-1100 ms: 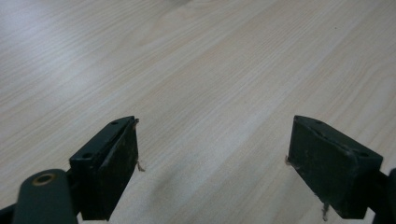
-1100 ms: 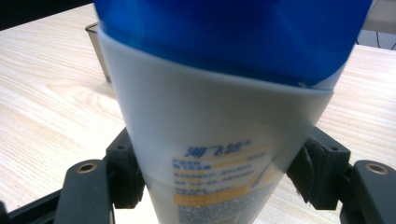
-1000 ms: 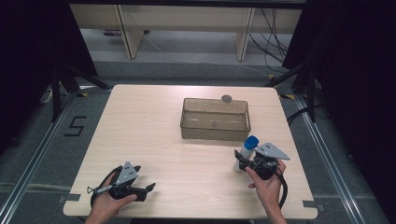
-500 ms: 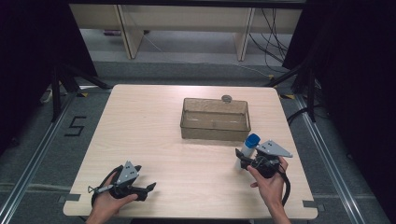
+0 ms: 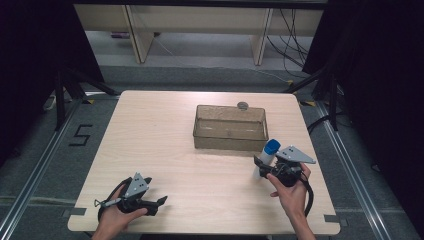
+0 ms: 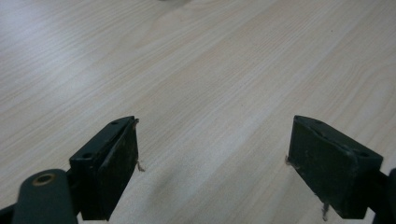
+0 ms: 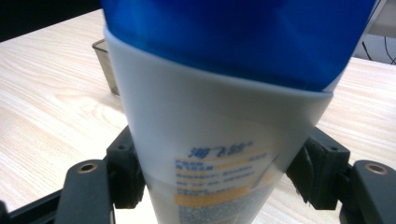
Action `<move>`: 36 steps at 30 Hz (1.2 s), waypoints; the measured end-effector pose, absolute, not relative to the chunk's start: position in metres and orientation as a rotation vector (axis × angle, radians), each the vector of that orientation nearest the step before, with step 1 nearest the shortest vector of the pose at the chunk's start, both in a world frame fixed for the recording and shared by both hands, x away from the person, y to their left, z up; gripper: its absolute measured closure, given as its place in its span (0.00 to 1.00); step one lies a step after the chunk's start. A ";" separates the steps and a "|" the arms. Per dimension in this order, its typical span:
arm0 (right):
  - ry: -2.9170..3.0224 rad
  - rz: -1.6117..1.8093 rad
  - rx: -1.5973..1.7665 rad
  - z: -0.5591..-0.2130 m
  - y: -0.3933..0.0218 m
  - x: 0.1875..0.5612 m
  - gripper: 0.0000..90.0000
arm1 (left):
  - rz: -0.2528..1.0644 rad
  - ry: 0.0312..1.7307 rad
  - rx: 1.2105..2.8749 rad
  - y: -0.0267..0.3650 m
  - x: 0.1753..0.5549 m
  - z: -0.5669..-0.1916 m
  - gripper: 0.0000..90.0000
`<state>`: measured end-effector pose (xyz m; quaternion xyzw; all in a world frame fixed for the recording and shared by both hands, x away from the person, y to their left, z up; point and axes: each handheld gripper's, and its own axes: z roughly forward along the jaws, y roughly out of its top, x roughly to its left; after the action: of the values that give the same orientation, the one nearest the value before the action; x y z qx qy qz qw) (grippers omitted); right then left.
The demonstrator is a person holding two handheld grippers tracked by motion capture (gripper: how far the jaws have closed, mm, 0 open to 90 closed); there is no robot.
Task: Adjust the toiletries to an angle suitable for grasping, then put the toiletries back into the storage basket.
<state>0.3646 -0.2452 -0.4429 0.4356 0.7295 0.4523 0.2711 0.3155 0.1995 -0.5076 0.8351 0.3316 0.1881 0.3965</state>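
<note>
Since a second earlier the right gripper (image 5: pixel 264 167) had carried the white bottle (image 5: pixel 265 156) slightly toward the counter's (image 5: pixel 160 130) right edge, jaws clenched on its body to hold it upright near the clear bin (image 5: pixel 230 127), while the left gripper (image 5: pixel 155 202) rested released, unneeded.

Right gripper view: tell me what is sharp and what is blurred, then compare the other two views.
Right gripper view: the white plastic bottle with a blue cap sits so close that its label print is soft; the right tool is sharper. Left gripper view: crisp wood grain on the pale wooden table. High view: evenly lit table, dark surroundings.
</note>
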 end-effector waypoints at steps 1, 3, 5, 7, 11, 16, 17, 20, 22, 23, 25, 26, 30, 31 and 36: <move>1.953 1.220 1.162 -0.443 -0.245 0.366 0.35 | 0.476 0.840 2.116 0.199 0.316 -0.508 0.18; 1.962 1.221 1.170 -0.442 -0.245 0.366 0.35 | 0.468 0.839 2.111 0.199 0.315 -0.507 0.18; 1.966 1.218 1.160 -0.440 -0.245 0.368 0.35 | 0.478 0.842 2.117 0.200 0.316 -0.508 0.18; 1.968 1.224 1.160 -0.438 -0.245 0.368 0.35 | 0.467 0.840 2.112 0.199 0.315 -0.508 0.18; 1.968 1.211 1.135 -0.433 -0.245 0.371 0.35 | 0.473 0.835 2.114 0.199 0.315 -0.508 0.18; 1.977 1.210 1.132 -0.425 -0.245 0.374 0.35 | 0.473 0.842 2.099 0.198 0.315 -0.508 0.18; 1.979 1.235 1.142 -0.425 -0.244 0.374 0.35 | 0.467 0.851 2.082 0.197 0.314 -0.509 0.18; 1.967 1.212 1.115 -0.420 -0.244 0.377 0.35 | 0.485 0.835 2.123 0.200 0.314 -0.507 0.18; 1.973 1.219 1.128 -0.417 -0.243 0.378 0.35 | 0.473 0.836 2.111 0.200 0.314 -0.507 0.18; 1.973 1.220 1.122 -0.414 -0.243 0.379 0.35 | 0.472 0.837 2.108 0.200 0.314 -0.507 0.18; 1.969 1.219 1.109 -0.411 -0.244 0.381 0.35 | 0.484 0.832 2.121 0.200 0.314 -0.507 0.18; 1.954 1.221 1.108 -0.410 -0.244 0.382 0.35 | 0.482 0.833 2.117 0.200 0.314 -0.507 0.18; 1.980 1.218 1.156 -0.405 -0.244 0.384 0.35 | 0.473 0.835 2.109 0.199 0.313 -0.507 0.18; 1.957 1.220 1.125 -0.405 -0.245 0.387 0.35 | 0.474 0.834 2.110 0.199 0.313 -0.507 0.18; 1.954 1.221 1.119 -0.398 -0.246 0.390 0.35 | 0.475 0.834 2.110 0.199 0.313 -0.507 0.18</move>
<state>0.3898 -0.2457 -0.3982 0.4186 0.7311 0.4567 0.2859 0.3133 0.1992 -0.5074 0.8343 0.3297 0.1876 0.4002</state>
